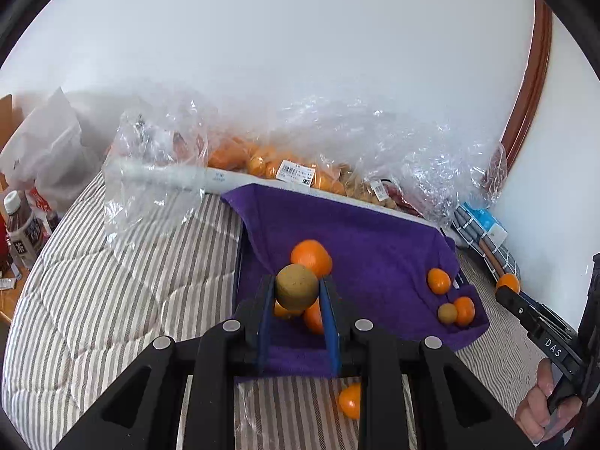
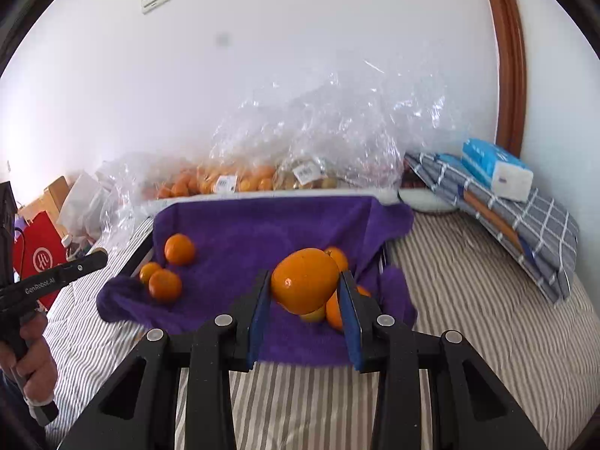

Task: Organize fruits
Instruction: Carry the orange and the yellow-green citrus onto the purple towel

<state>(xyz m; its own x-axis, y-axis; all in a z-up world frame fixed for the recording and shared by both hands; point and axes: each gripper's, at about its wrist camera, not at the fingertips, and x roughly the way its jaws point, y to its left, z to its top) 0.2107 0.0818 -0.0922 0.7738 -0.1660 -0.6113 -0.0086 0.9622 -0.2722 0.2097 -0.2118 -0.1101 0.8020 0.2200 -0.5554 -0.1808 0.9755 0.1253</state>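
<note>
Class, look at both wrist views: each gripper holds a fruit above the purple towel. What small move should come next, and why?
Probably lower the left gripper and set its kiwi beside the other kiwi on the purple towel, since the right gripper's orange belongs with the oranges.

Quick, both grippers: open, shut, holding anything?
Left gripper: shut on the brown fruit, above the purple towel.
Right gripper: shut on the orange.

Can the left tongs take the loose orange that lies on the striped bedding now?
Probably not yet: the left tongs are shut on a kiwi. The orange lies close below them with nothing over it, so the way looks free once they empty.
</note>
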